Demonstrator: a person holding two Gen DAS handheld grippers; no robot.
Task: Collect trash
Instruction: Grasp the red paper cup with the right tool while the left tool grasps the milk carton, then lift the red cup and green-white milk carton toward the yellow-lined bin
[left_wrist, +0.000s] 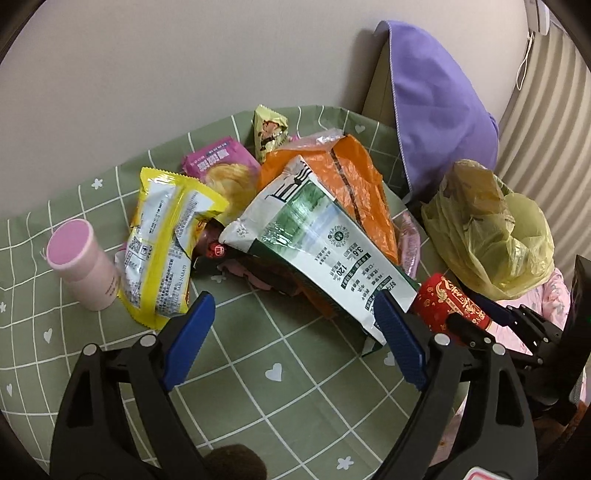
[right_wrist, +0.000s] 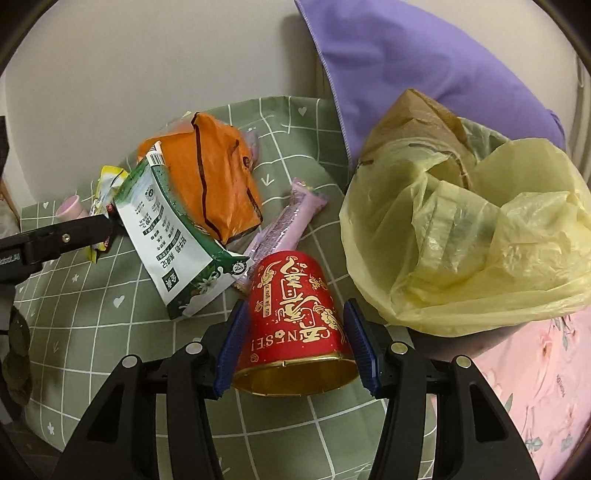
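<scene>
Between the blue pads of the right gripper (right_wrist: 295, 345), at 6 o'clock in the right wrist view, sits a red paper cup (right_wrist: 293, 321) with gold lettering, lying on its side with its gold-lined mouth toward the camera; both pads press its sides, so the gripper is clamped on it. The cup lies over the green checked tablecloth (right_wrist: 110, 332). At 3 o'clock from the cup, just beside it, a bin lined with a yellow plastic bag (right_wrist: 480, 240) stands open, with a brown paper bag (right_wrist: 413, 125) tucked at its far rim. At 10 o'clock from the cup lies a green-and-white pouch (right_wrist: 173, 236), overlapped at its upper end by an orange wrapper (right_wrist: 218, 177), and a slim pink wrapper (right_wrist: 288, 221) lies at 12 o'clock.

In the left wrist view the left gripper (left_wrist: 295, 328) hovers with its jaws spread wide apart, holding nothing; its right pad is just in front of the green-and-white pouch. A yellow snack bag (left_wrist: 166, 236) lies at 10 o'clock from it, a pink cylindrical container (left_wrist: 81, 258) stands at 9 o'clock, and a purple cloth (left_wrist: 439, 103) hangs at 1 o'clock.
</scene>
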